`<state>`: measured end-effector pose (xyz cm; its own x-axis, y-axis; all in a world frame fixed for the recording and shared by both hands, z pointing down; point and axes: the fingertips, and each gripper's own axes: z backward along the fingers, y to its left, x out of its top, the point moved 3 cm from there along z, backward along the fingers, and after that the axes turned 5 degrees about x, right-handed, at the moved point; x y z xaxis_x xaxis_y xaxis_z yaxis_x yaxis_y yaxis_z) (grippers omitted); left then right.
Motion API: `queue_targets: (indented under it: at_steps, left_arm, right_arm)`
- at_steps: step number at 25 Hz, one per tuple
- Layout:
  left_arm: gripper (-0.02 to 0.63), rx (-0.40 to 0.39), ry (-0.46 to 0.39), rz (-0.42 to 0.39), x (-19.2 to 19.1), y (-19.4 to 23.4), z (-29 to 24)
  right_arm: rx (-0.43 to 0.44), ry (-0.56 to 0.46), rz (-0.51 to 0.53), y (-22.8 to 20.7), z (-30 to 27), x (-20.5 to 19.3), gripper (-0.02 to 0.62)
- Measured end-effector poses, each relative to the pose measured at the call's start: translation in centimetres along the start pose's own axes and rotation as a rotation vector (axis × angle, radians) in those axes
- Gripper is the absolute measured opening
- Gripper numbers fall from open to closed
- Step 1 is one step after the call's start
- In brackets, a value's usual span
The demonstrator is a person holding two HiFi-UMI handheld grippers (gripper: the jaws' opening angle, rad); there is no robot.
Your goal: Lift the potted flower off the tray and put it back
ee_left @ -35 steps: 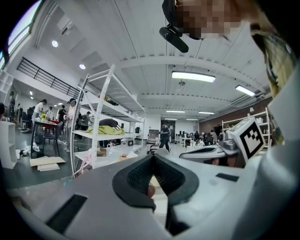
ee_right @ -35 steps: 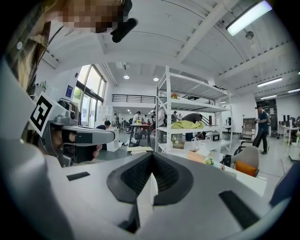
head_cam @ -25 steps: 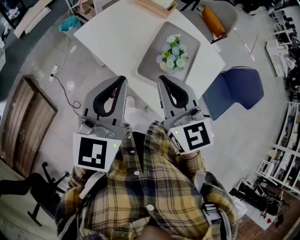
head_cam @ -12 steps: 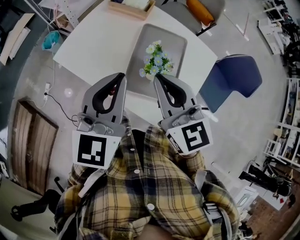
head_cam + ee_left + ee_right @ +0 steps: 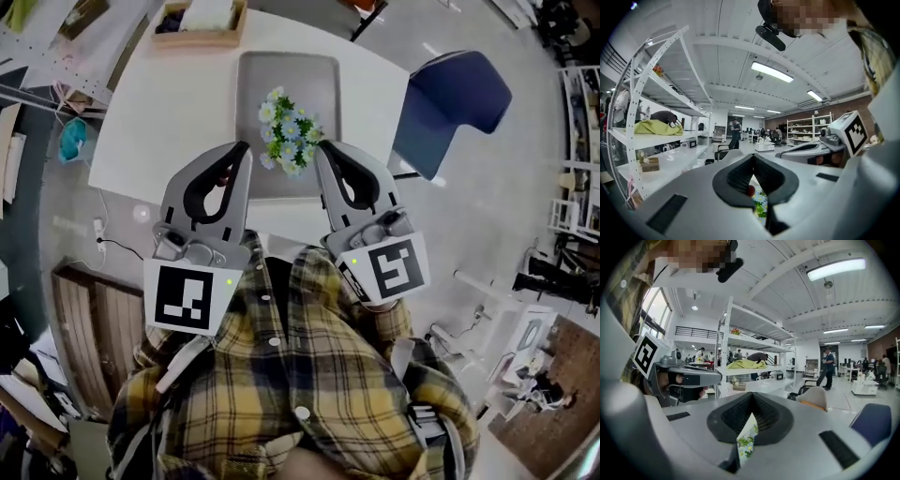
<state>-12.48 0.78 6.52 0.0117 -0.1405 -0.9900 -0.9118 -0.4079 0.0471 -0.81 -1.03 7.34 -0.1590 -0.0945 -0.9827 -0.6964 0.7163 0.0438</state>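
We hold both claws out ahead of us with the jaws pressed together and nothing between them. The left gripper [image 5: 245, 148] and the right gripper [image 5: 320, 147] lie side by side, tips pointing toward the white table [image 5: 159, 112].

The potted flower [image 5: 285, 141] stands on the near part of the grey tray [image 5: 253, 75], which lies on the table. In the head view its pale blue and white blooms sit just between our two claw tips, a little nearer the right one. We cannot tell whether either tip touches them. In the left gripper view, a sliver of the blooms [image 5: 761, 202] shows low down through the narrow slot behind the closed pads. The right gripper view shows the same slot and blooms [image 5: 746, 441].

A wooden box [image 5: 201, 22] rests at the table's far edge, and a blue chair [image 5: 452, 98] stands off to the right of the table.

A second ago the table sat skewed toward the upper right of the head view, and the flower was well ahead of the right claw's tip, apart from both claws. Now the tray runs nearly straight up the picture and the flower has come in between the tips. Both claws are closed in all three head views.
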Motion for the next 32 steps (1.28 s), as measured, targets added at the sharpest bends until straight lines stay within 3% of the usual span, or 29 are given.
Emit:
queue_targets:
  at_steps: [7, 13, 29, 32]
  left_arm:
    - [0.008, -0.128, 0.040, -0.017, -0.8, -0.1, -2.9]
    - [0.008, -0.169, 0.084, -0.015, -2.9, -0.3, -4.3]
    - [0.012, -0.172, 0.224, -0.030, -10.0, -1.0, -7.3]
    - [0.060, -0.166, 0.257, -0.025, -11.6, -1.0, -7.6]
  right_arm:
    - [-0.140, 0.022, -0.012, -2.5, 0.6, -0.8, -0.002]
    - [-0.174, 0.036, 0.004, -3.6, 1.0, -2.0, -0.002]
    - [-0.006, 0.152, -0.113, -5.3, -0.9, -9.4, 0.000]
    - [0.024, 0.175, -0.126, -5.7, -0.8, -10.9, 0.000]
